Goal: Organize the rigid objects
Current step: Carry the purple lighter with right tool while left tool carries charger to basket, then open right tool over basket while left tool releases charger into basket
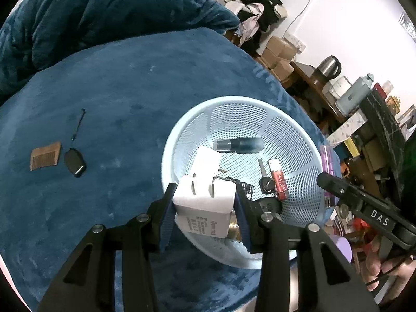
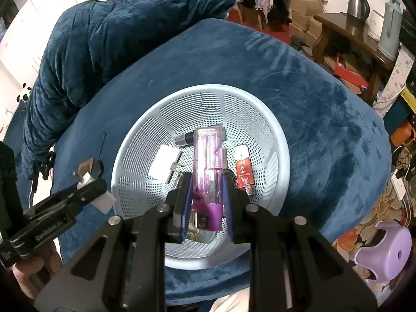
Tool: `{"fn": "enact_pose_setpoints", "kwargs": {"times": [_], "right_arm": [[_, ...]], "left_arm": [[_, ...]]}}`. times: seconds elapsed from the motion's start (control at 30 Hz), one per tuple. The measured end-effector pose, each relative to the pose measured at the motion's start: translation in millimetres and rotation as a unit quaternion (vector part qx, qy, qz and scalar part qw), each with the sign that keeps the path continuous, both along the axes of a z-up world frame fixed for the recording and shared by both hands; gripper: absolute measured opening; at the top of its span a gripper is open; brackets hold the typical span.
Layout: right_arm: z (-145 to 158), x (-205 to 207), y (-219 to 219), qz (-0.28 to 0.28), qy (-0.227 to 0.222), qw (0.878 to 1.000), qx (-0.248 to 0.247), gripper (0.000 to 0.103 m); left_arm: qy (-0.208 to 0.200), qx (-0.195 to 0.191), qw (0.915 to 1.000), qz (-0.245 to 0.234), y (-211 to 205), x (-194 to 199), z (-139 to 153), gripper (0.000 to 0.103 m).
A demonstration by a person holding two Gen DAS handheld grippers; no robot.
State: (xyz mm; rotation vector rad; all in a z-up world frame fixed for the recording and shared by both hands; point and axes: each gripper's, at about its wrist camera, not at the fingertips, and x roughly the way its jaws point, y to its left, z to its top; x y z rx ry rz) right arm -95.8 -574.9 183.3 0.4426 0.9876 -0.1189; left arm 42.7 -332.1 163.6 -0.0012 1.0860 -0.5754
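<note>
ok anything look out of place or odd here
Nothing damaged or spilled. The only stragglers are the wooden comb and black key fob, lying on the blue blanket outside the basket. Each claw holds an item over the basket: left the white charger, right the purple lighter.

My left gripper [image 1: 205, 202] clamps a white charger [image 1: 204, 200] over the basket's [image 1: 182, 130] seven o'clock rim. Comb [image 1: 45, 156] and fob [image 1: 75, 161] lie on the blanket [image 1: 117, 91] at nine o'clock.
</note>
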Motion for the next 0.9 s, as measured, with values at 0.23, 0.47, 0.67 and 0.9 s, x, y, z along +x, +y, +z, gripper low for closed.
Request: {"fn": "enact_pose_setpoints", "kwargs": {"times": [0.23, 0.47, 0.67, 0.9], "right_arm": [[-3, 7, -6, -0.003, 0.004, 1.0, 0.002, 0.023], [-5, 15, -11, -0.003, 0.006, 1.0, 0.001, 0.023], [-7, 22, -13, -0.003, 0.007, 1.0, 0.0, 0.023], [-5, 29, -18, -0.008, -0.001, 1.0, -0.009, 0.046]], "left_arm": [[0.009, 0.003, 0.9999, -0.008, -12, 6, -8, 0.043], [0.015, 0.006, 0.9998, -0.013, -21, 10, -14, 0.043], [0.018, 0.01, 0.9997, -0.015, -27, 15, -16, 0.043], [0.021, 0.004, 0.9997, -0.005, -25, 20, -14, 0.079]]}}
